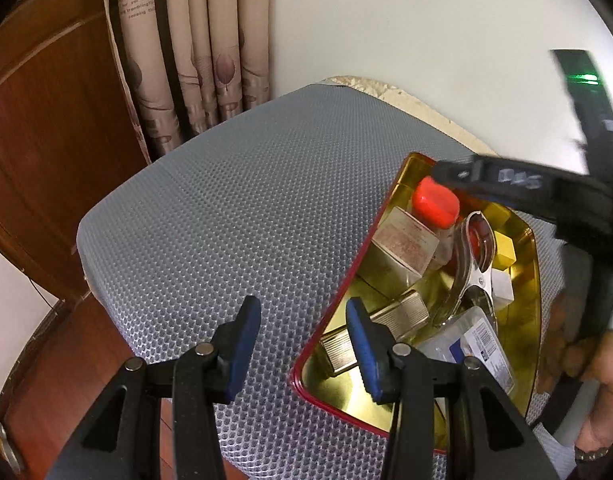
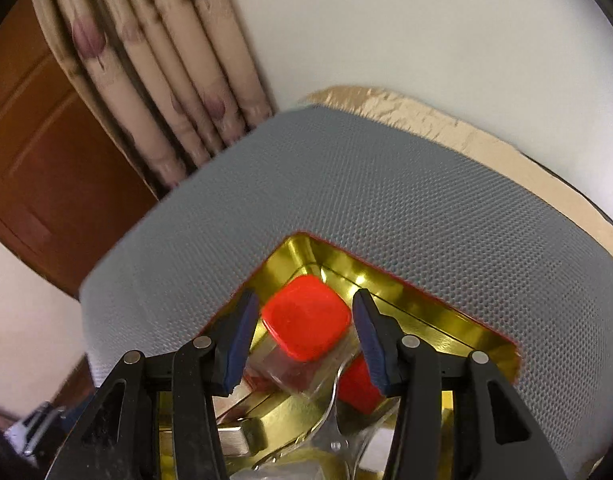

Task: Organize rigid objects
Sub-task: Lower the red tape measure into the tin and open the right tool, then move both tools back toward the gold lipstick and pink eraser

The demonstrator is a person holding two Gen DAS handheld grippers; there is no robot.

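Grey honeycomb-textured mat over a table, curtain and white wall behind. Right gripper poised with jaws parted either side of a red-capped clear jar, pads not pressing yet. Left gripper open and empty, 1 finger over the mat, 1 over the rim of the gold-lined tin tray. Jar lying tilted in the tray's far corner among small boxes and metal tongs. Probably light, rigid, slick plastic; best taken across the squarish cap's flat sides.
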